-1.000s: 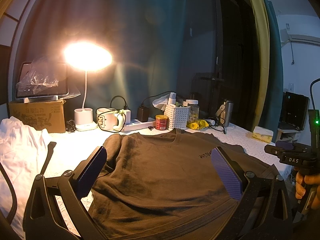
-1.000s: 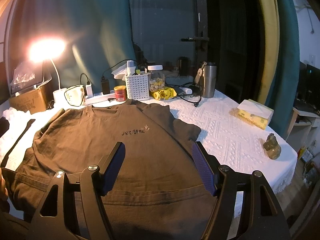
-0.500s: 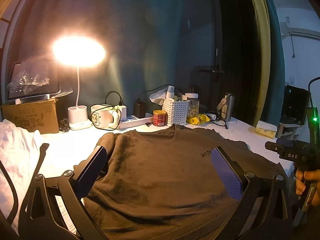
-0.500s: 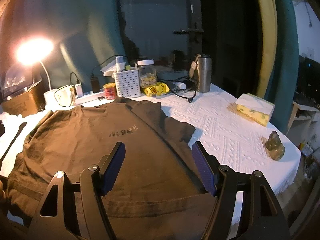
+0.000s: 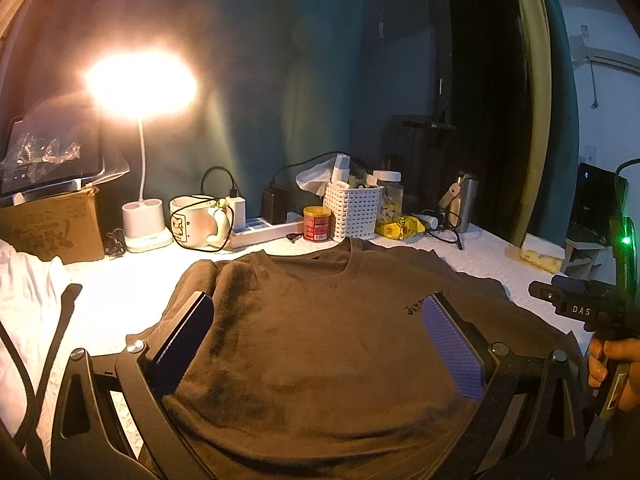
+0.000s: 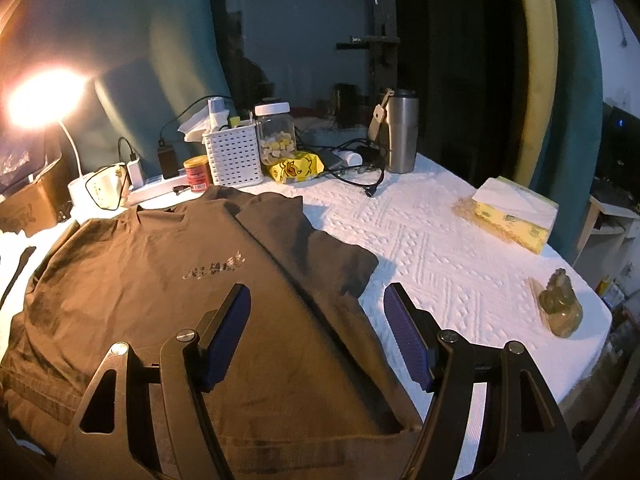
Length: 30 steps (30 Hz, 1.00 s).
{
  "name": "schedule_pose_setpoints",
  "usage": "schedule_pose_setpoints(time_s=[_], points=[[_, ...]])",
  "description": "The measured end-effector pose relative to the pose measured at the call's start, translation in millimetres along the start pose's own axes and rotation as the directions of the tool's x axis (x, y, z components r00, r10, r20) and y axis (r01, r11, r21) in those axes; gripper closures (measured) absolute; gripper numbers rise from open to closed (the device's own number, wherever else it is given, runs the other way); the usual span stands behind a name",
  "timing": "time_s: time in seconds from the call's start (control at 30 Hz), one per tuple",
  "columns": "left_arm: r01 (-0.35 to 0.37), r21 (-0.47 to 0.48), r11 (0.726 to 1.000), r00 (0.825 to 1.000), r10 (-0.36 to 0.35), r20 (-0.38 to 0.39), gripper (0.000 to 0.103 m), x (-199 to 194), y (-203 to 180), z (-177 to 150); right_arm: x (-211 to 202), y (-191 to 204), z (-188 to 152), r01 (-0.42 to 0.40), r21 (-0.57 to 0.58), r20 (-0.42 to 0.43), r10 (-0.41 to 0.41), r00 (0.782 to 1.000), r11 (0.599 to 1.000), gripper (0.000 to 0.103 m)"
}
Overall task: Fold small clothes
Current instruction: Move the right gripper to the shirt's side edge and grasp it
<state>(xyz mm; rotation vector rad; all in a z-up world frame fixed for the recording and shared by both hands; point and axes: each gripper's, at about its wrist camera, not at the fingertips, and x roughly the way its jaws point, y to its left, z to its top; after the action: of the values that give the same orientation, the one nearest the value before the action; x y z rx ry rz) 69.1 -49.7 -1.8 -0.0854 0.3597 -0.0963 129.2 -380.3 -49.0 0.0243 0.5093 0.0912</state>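
The brown T-shirt (image 6: 168, 288) lies spread flat, front up, on the white-covered table (image 6: 440, 248), as it did a second ago. Both views now sit lower and closer to it. The left gripper (image 5: 320, 340) and right gripper (image 6: 316, 332) hover above the cloth, jaws wide apart, unchanged, holding nothing.

Both fisheye views sit low and close over the brown T-shirt (image 5: 320, 340) (image 6: 160, 300), looking forward between spread jaws toward the counter's cluttered back edge — left view from the left side, right view from the right. Shared: the white basket (image 5: 352, 208) (image 6: 234, 156).
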Motion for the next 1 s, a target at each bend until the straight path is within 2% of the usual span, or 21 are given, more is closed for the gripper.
schedule_pose_setpoints(time_s=[0.27, 0.67, 1.0], points=[[-0.029, 0.019, 0.999, 0.999, 0.030, -0.018, 0.000, 13.0, -6.6, 14.4, 20.5, -9.2, 19.4, -0.030, -0.007, -0.020, 0.030, 0.999, 1.000, 0.030], [-0.060, -0.013, 0.998, 0.997, 0.060, -0.052, 0.000, 47.1, -3.0, 33.4, 63.6, -8.4, 59.9, -0.103, -0.069, -0.070, 0.098, 0.993, 0.992, 0.030], [-0.090, -0.023, 0.996, 0.991, 0.088, -0.098, 0.000, 78.9, 5.4, 36.7, 118.9, -2.2, 79.9, -0.200, -0.111, -0.155, 0.182, 0.971, 0.973, 0.031]])
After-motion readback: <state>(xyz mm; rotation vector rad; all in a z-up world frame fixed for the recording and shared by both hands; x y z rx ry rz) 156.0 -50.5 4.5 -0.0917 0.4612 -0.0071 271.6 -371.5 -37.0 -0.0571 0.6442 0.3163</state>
